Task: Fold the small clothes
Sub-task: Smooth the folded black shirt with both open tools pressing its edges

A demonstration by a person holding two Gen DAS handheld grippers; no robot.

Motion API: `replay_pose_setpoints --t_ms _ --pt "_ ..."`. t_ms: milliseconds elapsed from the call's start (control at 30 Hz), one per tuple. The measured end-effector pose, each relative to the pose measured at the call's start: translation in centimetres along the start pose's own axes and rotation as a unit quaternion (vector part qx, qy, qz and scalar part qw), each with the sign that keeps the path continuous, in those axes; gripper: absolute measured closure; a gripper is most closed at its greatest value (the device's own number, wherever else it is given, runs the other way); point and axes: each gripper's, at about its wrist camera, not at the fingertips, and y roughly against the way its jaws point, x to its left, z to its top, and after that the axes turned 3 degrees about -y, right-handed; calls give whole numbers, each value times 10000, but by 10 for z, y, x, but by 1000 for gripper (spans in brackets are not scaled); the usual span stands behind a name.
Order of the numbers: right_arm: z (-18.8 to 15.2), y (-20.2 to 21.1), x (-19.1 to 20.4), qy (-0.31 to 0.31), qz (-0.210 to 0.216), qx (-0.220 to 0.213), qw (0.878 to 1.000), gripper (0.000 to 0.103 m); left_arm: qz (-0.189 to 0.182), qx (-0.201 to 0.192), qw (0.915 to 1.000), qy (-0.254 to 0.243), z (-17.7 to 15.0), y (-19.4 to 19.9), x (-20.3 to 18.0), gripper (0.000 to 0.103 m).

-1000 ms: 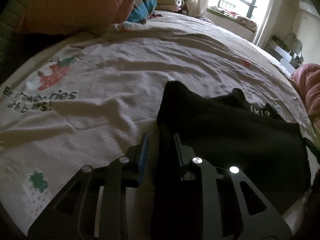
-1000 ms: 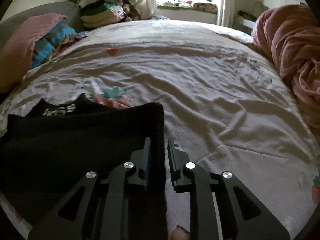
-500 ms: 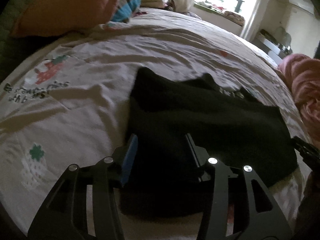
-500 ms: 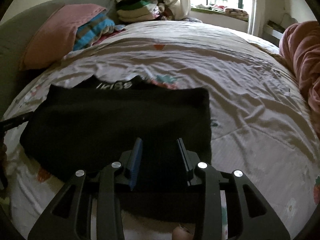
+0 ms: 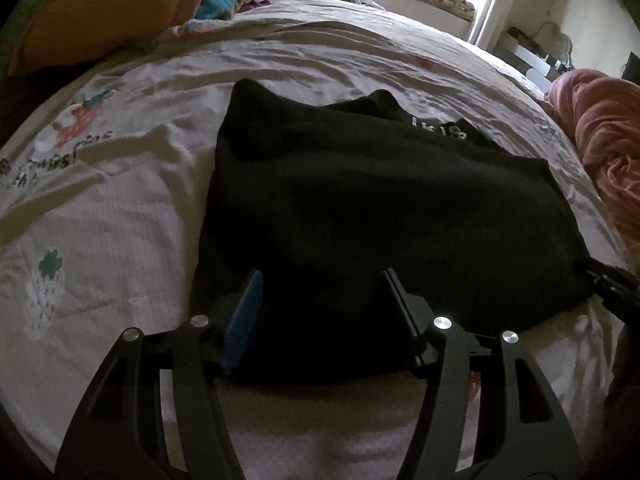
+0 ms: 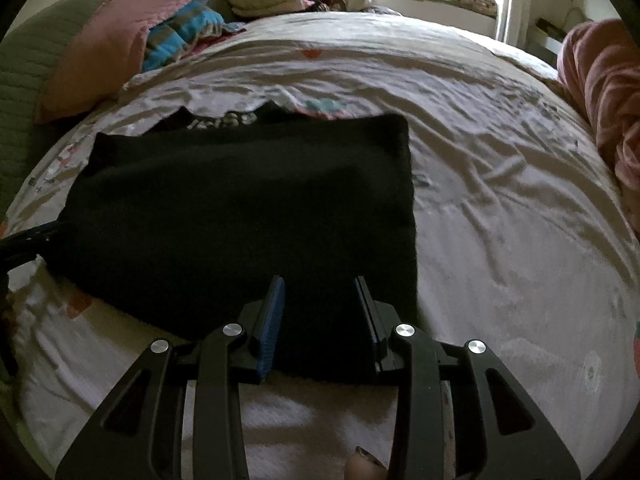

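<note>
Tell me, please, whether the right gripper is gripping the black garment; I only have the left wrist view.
Observer: No. The right gripper is open, its fingers spread over the near edge of the black garment, pinching nothing.
Operator: Thank you. Does the garment's right side lie tidy?
Observer: Yes, its right edge runs fairly straight along the bedsheet to a square far corner.
Operator: Is anything else near that gripper?
Observer: Only the person's fingertip, showing at the bottom of the right wrist view.
</note>
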Motion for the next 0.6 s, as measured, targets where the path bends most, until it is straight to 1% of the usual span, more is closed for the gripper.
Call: replay_pose_setpoints --t_ms 100,433,600 --pt "-5 0 -5 -118 36 50 9999 69 -31 -4 10000 44 -3 2 0 51" --pt "-15 5 -8 -185 49 105 9998 69 -81 15 9999 79 -7 5 1 51" --pt "-17 11 -7 -177 98 67 9998 62 -207 -34 9996 199 -7 14 4 49"
